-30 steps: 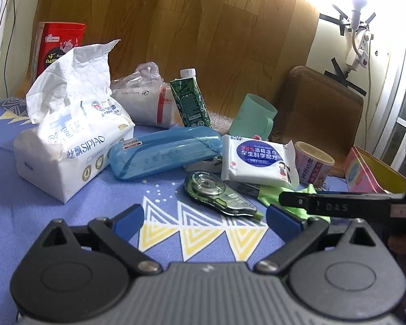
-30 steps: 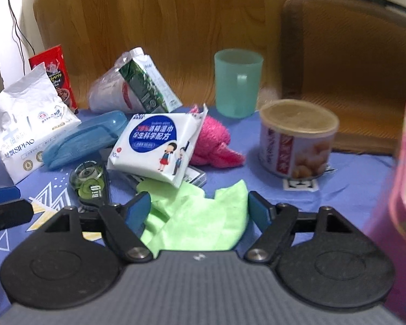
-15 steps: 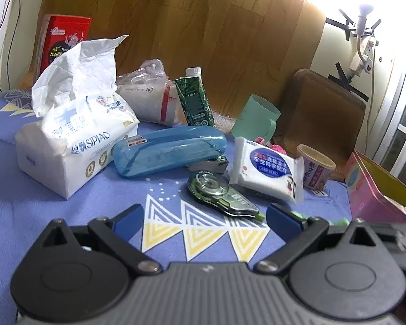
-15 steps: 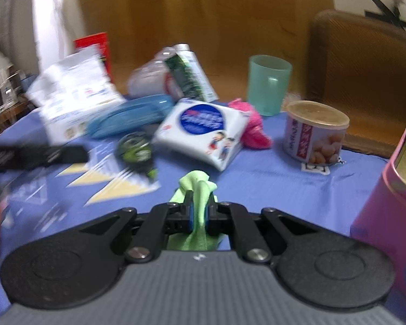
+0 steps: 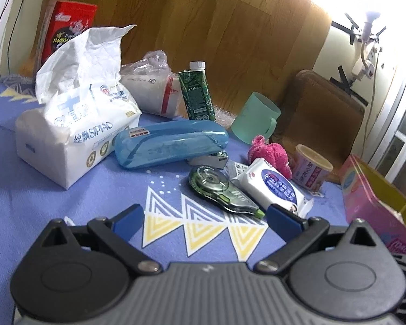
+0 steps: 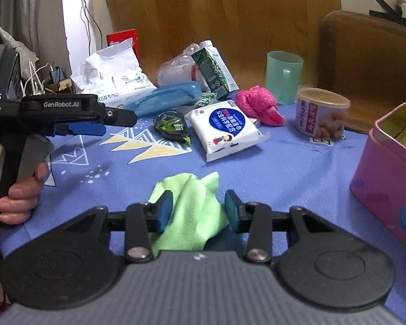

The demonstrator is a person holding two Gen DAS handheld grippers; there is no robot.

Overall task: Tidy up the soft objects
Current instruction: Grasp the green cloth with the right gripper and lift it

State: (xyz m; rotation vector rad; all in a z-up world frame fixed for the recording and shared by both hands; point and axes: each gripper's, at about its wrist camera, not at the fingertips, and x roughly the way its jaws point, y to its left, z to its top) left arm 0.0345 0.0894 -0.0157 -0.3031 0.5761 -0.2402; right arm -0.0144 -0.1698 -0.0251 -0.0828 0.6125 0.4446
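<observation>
A light green cloth [image 6: 192, 203] lies crumpled on the blue tablecloth [image 6: 284, 168], between the parted fingers of my right gripper [image 6: 199, 208], which is open. A pink fluffy cloth [image 6: 257, 104] lies farther back beside a white wet-wipes pack [image 6: 224, 127]; both show in the left wrist view, the pink cloth [image 5: 269, 157] and the wipes pack [image 5: 273, 187]. My left gripper [image 5: 205, 222] is open and empty above the tablecloth; in the right wrist view it [image 6: 113, 122] is at the left.
A pink tin box [image 6: 392, 168] stands open at the right. A tissue pack [image 5: 73, 124], blue case [image 5: 170, 143], correction tape [image 5: 219, 187], green carton [image 5: 196, 94], mint cup [image 5: 254, 119] and a round can [image 5: 311, 168] crowd the table's back.
My right gripper, shut on the green cloth half a second ago, has opened and the cloth now lies on the table nearer the front. My left gripper has stayed open.
</observation>
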